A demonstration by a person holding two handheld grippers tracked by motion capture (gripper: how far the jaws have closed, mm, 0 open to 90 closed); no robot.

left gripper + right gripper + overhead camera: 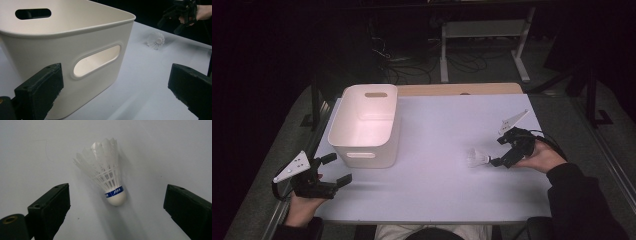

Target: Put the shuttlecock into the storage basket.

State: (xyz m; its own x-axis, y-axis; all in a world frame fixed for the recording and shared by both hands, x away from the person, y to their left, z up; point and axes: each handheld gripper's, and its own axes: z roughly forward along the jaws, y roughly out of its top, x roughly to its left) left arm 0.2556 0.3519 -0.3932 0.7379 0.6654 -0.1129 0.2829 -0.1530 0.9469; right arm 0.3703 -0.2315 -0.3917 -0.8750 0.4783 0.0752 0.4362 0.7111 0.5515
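Note:
A white shuttlecock (478, 159) (107, 177) with a blue band lies on its side on the white table (437, 190), cork end toward my right gripper (497, 152) (117, 202). That gripper is open; its two black jaws stand wide on either side of the cork and touch nothing. My left gripper (339, 169) (117, 85) rests open at the table's front left corner, empty, and faces the near wall of a white plastic bin (362, 156) (50, 45). In the left gripper view the shuttlecock (156, 40) and the right gripper (168, 27) show farther off.
The bin stands at the table's left, with a handle slot (96, 60) in its near wall and nothing visible inside. A wooden strip (459, 89) borders the far edge. Beyond it are a dark floor, cables and a white frame (484, 30).

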